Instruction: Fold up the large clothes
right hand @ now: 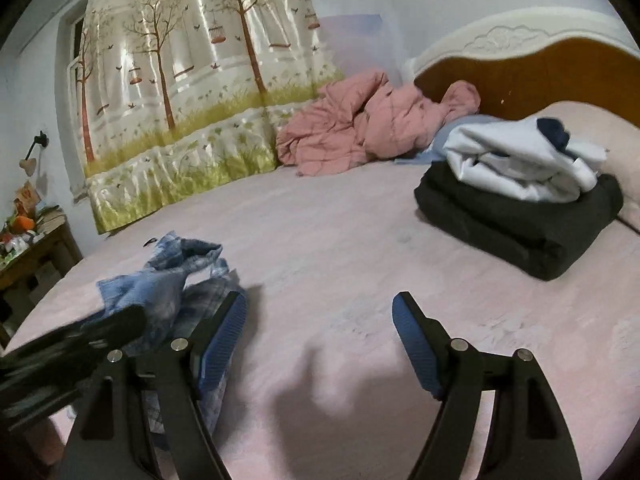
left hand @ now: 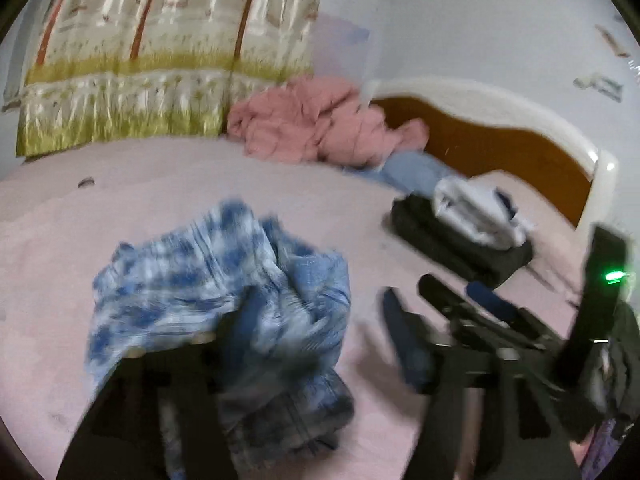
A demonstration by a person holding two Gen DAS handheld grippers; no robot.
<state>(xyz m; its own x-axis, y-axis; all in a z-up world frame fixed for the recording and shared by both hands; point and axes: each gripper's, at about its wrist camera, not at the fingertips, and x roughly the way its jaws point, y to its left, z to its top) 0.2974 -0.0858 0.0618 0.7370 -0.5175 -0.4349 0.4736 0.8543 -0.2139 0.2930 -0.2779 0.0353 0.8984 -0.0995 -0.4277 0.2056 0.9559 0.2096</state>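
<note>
My right gripper [right hand: 320, 344] hangs with jaws apart, nothing between them, over the pink bed [right hand: 340, 248]. My left gripper [left hand: 316, 320] also stands apart, the crumpled blue shirt [left hand: 224, 280] lying loose at its left finger. Farther off sits a folded stack [right hand: 516, 208], then a pink quilt [right hand: 360, 128].

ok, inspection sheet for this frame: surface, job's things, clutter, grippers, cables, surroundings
surface: pink bedsheet, mostly bare in the middle.
job's things: blue plaid garment crumpled, unfolded; folded dark garment with a white garment on top, near the headboard.
clutter: pink quilt bunched by the headboard.
grippers: left gripper open, the plaid garment lying over one finger; right gripper open, nothing between the fingers.
cables: nothing seen.
surroundings: tree-print curtain, cluttered side table.
</note>
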